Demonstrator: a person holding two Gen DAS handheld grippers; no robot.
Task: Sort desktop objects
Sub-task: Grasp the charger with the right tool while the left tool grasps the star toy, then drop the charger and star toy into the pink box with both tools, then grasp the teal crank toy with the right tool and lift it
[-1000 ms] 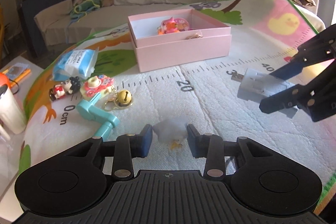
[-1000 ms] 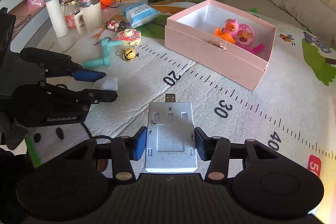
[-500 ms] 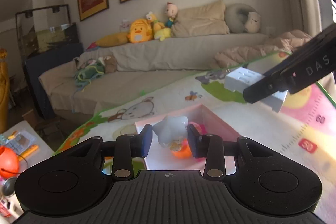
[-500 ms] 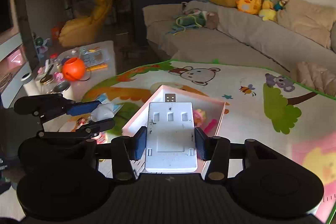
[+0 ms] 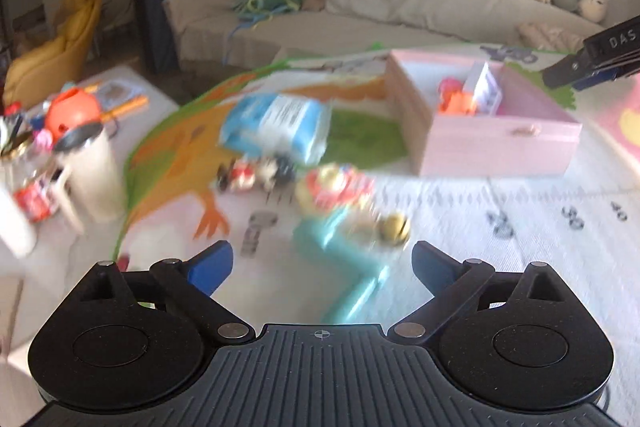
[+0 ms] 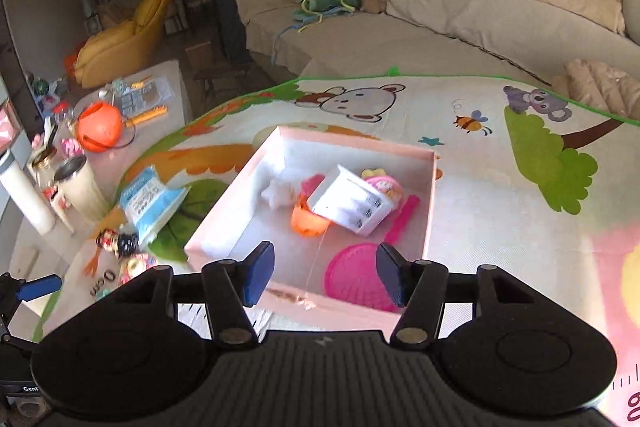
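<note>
The pink box (image 6: 428, 211) sits on the play mat, seen from above in the right wrist view and at the right in the left wrist view (image 5: 492, 151). Inside it lie the white USB hub (image 6: 352, 205), a small white star-shaped toy (image 6: 278, 195), an orange toy (image 6: 308, 221) and a pink disc (image 6: 354, 277). My right gripper (image 6: 322, 275) is open and empty above the box's near wall. My left gripper (image 5: 322, 267) is open and empty above a teal handle toy (image 5: 348, 267), a gold bell (image 5: 394, 227) and a round colourful toy (image 5: 336, 187).
A blue tissue pack (image 5: 280, 127) and a small doll figure (image 5: 256, 173) lie left of the box. A cream cup (image 5: 90, 175), jars and an orange ball (image 5: 70, 107) stand on the side table at the left. A sofa with plush toys is behind.
Both grippers opened and let go: the USB hub and the white star toy now lie in the pink box. My left gripper moved back left over the loose toys.
</note>
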